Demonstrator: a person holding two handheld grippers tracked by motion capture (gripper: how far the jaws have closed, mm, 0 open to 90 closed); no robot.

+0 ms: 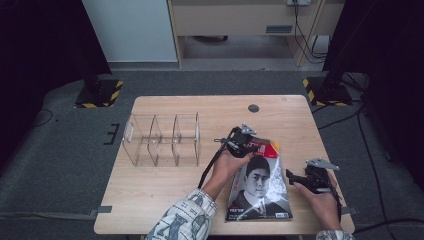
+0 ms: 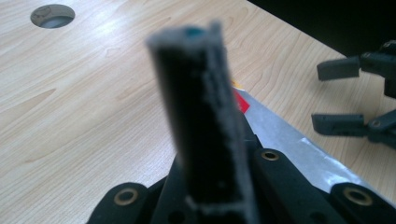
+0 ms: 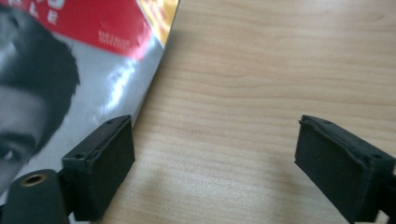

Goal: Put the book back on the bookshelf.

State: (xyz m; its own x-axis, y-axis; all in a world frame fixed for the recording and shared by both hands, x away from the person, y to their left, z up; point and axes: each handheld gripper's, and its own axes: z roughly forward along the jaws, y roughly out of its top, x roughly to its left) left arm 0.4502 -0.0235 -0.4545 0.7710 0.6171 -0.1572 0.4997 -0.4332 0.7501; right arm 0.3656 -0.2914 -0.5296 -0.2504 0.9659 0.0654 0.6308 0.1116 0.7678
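Observation:
A magazine (image 1: pixel 260 185) with a portrait cover and a red top band lies at the table's near right. My left gripper (image 1: pixel 251 145) is at its far edge, jaws pressed together into one dark column (image 2: pixel 187 44); the cover's red and grey edge (image 2: pixel 289 140) runs out from between them, so it looks pinched there. My right gripper (image 1: pixel 291 175) sits just right of the magazine, low over the wood. Its jaws stand wide apart (image 3: pixel 212 154) with bare table between them, and the left pad (image 3: pixel 100 163) is beside the magazine (image 3: pixel 70 70) edge. The right gripper (image 2: pixel 336 95) also appears in the left gripper view.
A clear plastic organizer (image 1: pixel 160 140) with three compartments stands on the left half of the wooden table (image 1: pixel 165 195). A round cable hole (image 1: pixel 253 108) (image 2: pixel 52 15) sits near the far edge. A person's patterned sleeve (image 1: pixel 185 220) comes in at the bottom.

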